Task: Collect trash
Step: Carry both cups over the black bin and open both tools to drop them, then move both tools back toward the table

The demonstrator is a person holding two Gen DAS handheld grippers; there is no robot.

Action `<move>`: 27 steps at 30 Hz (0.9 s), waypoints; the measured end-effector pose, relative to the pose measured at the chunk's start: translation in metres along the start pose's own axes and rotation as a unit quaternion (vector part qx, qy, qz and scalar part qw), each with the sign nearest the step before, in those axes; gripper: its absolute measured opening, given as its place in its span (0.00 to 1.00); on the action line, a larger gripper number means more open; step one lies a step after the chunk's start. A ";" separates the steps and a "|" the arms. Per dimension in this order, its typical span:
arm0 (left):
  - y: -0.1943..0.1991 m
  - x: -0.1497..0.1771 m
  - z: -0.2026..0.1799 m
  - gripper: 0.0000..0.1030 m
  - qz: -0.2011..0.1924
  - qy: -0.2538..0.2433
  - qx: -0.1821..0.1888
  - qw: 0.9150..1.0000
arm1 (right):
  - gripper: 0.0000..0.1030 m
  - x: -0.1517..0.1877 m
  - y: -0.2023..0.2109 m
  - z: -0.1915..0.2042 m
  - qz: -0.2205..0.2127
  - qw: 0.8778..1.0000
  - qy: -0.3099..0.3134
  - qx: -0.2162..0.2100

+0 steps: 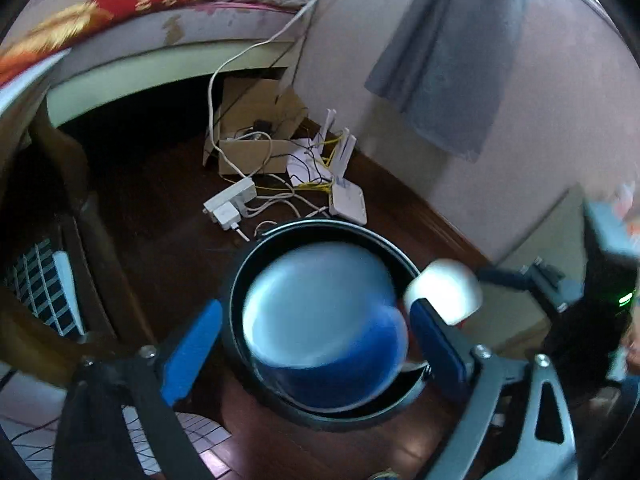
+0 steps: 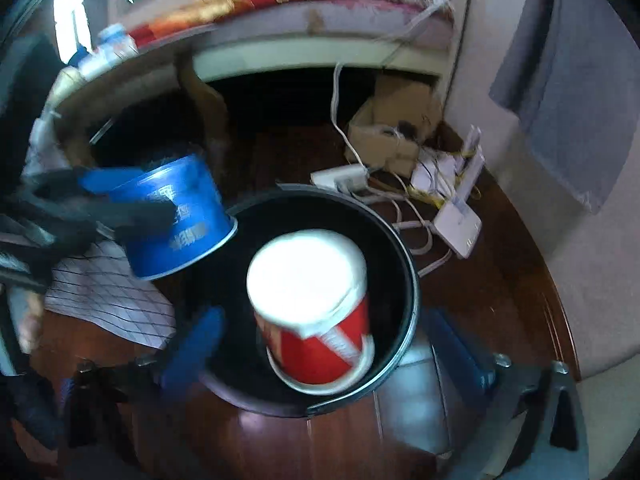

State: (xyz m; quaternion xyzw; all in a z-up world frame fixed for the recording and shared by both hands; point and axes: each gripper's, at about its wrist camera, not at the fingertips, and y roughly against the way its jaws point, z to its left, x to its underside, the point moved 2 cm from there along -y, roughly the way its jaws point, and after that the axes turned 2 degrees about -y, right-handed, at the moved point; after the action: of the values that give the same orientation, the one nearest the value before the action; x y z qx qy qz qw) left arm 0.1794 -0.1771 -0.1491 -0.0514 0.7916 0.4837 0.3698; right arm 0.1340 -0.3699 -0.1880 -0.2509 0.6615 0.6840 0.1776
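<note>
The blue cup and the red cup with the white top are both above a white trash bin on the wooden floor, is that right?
Not quite. The trash bin is black, not white, as the right wrist view shows. The blue cup and the red cup are above it, on the wooden floor.

Dim room, window glare top left, motion blur, fisheye-warped edges
</note>
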 end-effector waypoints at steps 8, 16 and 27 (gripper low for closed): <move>0.005 0.005 0.007 0.94 0.002 0.004 -0.033 0.999 | 1.00 -0.002 0.005 -0.016 0.004 0.999 -0.036 0.016; 0.053 -0.001 0.000 0.97 -0.045 -0.004 -0.092 0.995 | 1.00 -0.013 0.047 -0.007 -0.012 0.997 -0.052 0.052; 0.132 0.008 0.019 1.00 -0.097 0.019 -0.166 0.981 | 1.00 -0.031 0.103 0.047 -0.057 0.996 -0.039 0.047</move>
State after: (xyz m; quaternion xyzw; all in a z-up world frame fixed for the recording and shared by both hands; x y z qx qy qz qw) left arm 0.1257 -0.0904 -0.0628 -0.1974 0.6985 0.5690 0.3864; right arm 0.0950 -0.3265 -0.0857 -0.2525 0.6703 0.6500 0.2539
